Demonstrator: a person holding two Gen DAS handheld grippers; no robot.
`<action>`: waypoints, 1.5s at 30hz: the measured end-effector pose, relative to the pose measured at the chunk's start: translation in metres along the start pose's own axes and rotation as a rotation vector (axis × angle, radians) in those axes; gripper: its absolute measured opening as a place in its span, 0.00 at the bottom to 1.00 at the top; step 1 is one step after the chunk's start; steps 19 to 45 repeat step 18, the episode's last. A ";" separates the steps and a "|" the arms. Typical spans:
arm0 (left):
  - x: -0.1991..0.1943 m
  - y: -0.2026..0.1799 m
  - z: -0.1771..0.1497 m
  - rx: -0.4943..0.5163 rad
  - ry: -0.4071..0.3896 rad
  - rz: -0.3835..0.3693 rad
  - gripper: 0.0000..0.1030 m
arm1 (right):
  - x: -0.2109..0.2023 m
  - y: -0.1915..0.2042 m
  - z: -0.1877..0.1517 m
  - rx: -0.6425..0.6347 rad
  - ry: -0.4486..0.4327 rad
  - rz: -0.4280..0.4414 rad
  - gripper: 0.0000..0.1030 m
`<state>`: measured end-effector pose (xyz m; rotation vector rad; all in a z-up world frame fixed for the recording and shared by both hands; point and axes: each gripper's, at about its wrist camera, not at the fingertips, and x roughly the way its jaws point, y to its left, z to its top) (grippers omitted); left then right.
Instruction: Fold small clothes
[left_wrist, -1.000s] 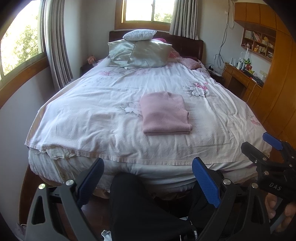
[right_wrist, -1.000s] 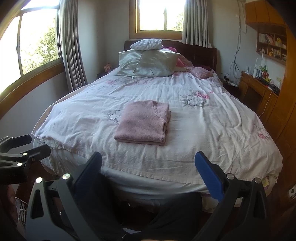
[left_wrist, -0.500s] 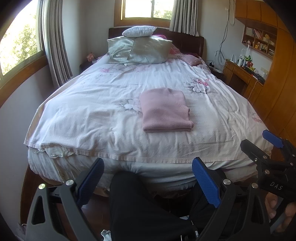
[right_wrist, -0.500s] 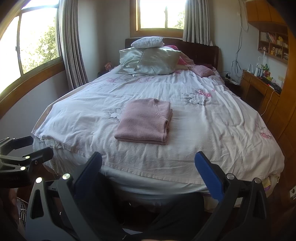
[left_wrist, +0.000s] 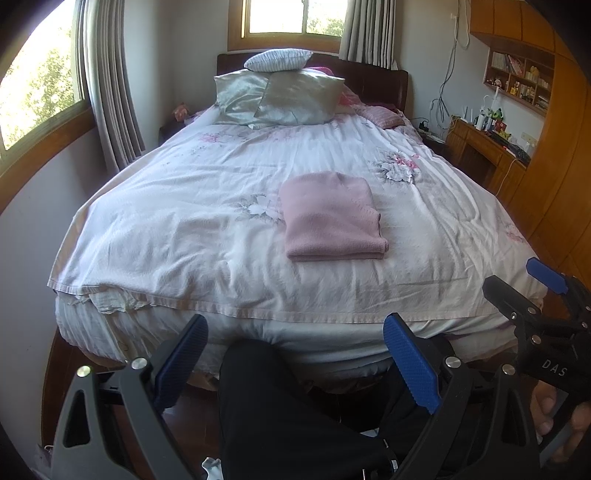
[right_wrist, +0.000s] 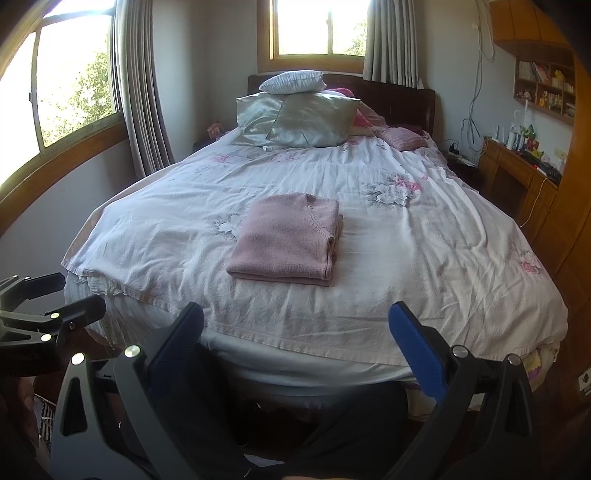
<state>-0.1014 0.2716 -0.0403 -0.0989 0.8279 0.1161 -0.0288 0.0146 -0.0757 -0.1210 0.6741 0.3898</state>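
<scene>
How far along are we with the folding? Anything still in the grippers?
Done: the pink sweater lies folded in a neat rectangle on the bedspread. In hand: nothing; the left gripper and right gripper are both open and empty, held back off the foot of the bed. Left: no other unfolded garment shows, so the job looks finished.

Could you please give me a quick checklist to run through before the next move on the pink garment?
1. Pink garment folded into a neat rectangle: ok.
2. It lies flat on the bedspread, well in from the foot edge: ok.
3. Left gripper open and holding nothing: ok.
4. Right gripper open and holding nothing: ok.
5. Both grippers back from the bed, apart from the garment: ok.
6. Another small garment waiting to be folded: cannot tell; none shows on the bedspread.
</scene>
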 end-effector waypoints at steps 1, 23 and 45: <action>0.000 0.000 0.000 0.000 0.001 0.001 0.93 | 0.000 0.000 0.000 0.000 0.001 -0.001 0.97; 0.003 0.002 -0.002 0.002 0.005 0.002 0.93 | 0.003 0.002 -0.004 -0.010 0.002 -0.003 0.97; 0.003 0.002 -0.002 0.002 0.005 0.002 0.93 | 0.003 0.002 -0.004 -0.010 0.002 -0.003 0.97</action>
